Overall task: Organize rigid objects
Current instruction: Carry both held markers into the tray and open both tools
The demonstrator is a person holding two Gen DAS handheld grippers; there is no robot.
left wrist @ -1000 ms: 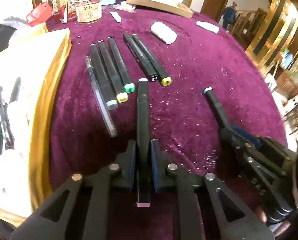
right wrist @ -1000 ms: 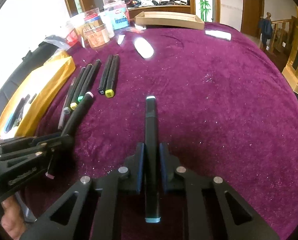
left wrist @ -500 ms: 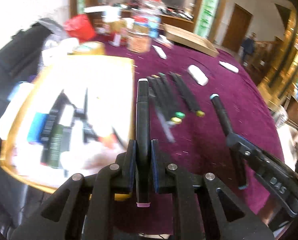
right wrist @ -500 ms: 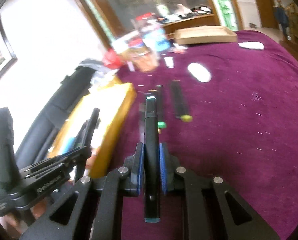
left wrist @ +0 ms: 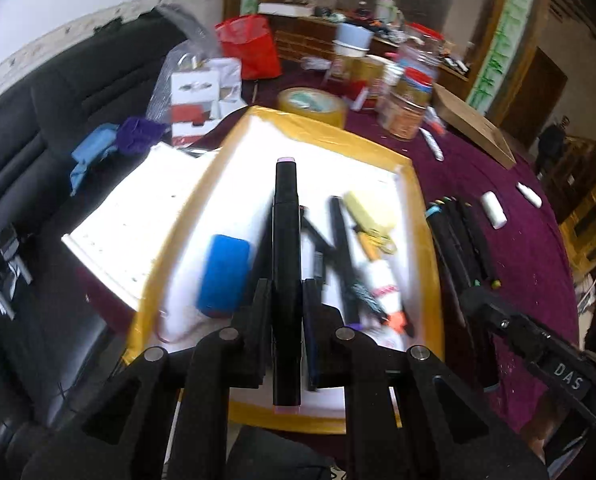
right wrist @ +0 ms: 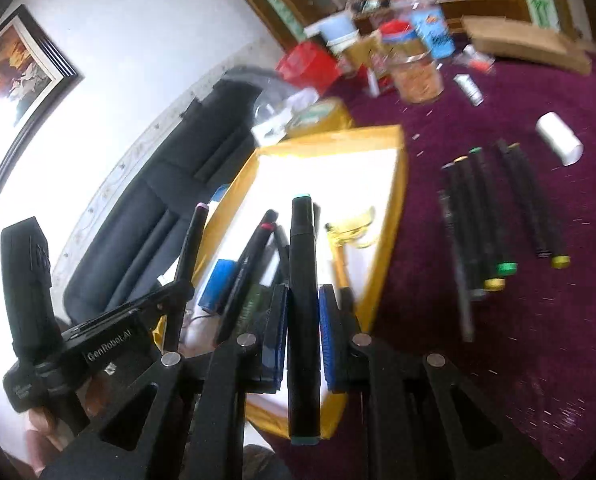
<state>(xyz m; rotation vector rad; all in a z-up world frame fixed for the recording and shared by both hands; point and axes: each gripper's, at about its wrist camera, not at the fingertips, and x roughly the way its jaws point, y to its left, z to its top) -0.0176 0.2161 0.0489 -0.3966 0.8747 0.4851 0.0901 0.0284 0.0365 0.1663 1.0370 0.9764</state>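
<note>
**Both grippers now carry their markers over the yellow tray**

Since a second ago, both grippers have swung from the purple cloth toward the tray at the table's left edge. The left gripper [left wrist: 285, 300] is clamped on a black marker with pale pink ends [left wrist: 286, 280], hanging above the yellow tray [left wrist: 426, 240]. The right gripper [right wrist: 304, 320] is clamped on a black marker with teal ends [right wrist: 304, 300], over the tray's near right corner.

Inside the white-lined tray lie a blue block [left wrist: 223, 276] at 9 o'clock of the left gripper, several dark pens [left wrist: 344, 252], a pale yellow piece [left wrist: 368, 216] and a white tube [left wrist: 384, 284]; blur prevents an exact count.

At 3 o'clock of the tray, five capped markers [right wrist: 498, 216] and one slim clear pen [right wrist: 456, 264] lie in a row on the purple tablecloth [right wrist: 518, 340]. A white roll [right wrist: 560, 138] sits at 1 o'clock beyond them. Jars [right wrist: 416, 72], a red bag [left wrist: 251, 46] and a tape roll [left wrist: 312, 104] crowd the 12 o'clock edge. A black sofa [left wrist: 37, 128] stands at 9 o'clock.
</note>
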